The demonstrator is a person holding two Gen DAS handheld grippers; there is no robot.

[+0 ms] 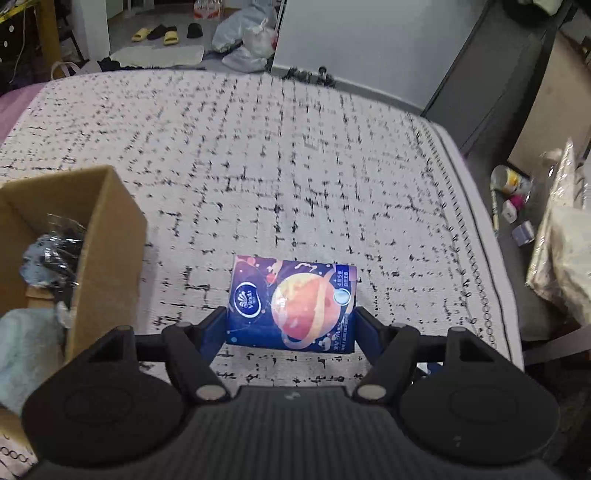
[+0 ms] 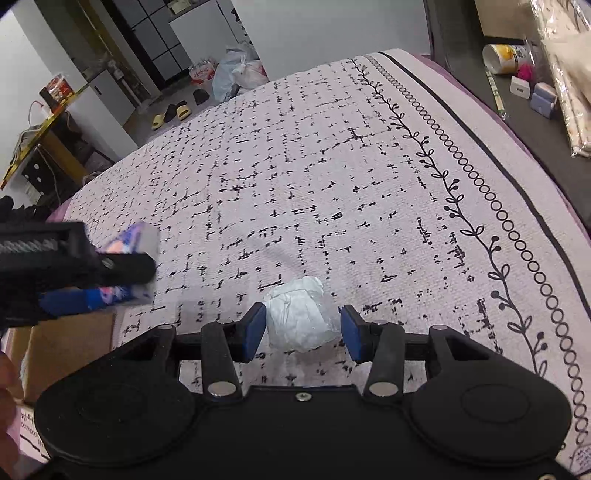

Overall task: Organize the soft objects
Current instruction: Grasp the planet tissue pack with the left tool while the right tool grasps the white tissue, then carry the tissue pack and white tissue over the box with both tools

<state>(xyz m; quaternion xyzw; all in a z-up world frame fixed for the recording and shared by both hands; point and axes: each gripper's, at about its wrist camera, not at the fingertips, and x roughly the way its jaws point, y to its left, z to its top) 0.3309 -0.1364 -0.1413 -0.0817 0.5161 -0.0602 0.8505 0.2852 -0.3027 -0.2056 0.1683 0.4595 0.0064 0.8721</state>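
- Surface: bed cover point(image 1: 295, 166), pale with black dashed grid print; a border of black circles and a leafy vine runs along its right edge point(image 2: 461, 206).
- Left gripper point(image 1: 291, 325) clamped on tissue pack point(image 1: 291, 304), blue with an orange planet print; pads press both short sides. The right wrist view shows the pack off the cover, held in the air point(image 2: 129, 266).
- Right gripper point(image 2: 303, 328) around a crumpled clear plastic bag point(image 2: 301, 314); left pad touches it, right pad looks just apart; can't tell if it is gripped.
- Cardboard box point(image 1: 107, 251) on the cover at left, open top; inside, light blue cloth point(image 1: 26, 347) and dark shiny crinkled stuff point(image 1: 59, 243).
- Room: grey floor past the bed end, yellow and black slippers point(image 1: 159, 34), white mat point(image 1: 159, 55), tied plastic bags point(image 1: 247, 40).
- Right of the bed: dark ledge with a yellow-white cup point(image 2: 504, 59), small boxes, plastic-wrapped bundle point(image 1: 565, 251).
- Wooden desk point(image 2: 40, 136) far left.
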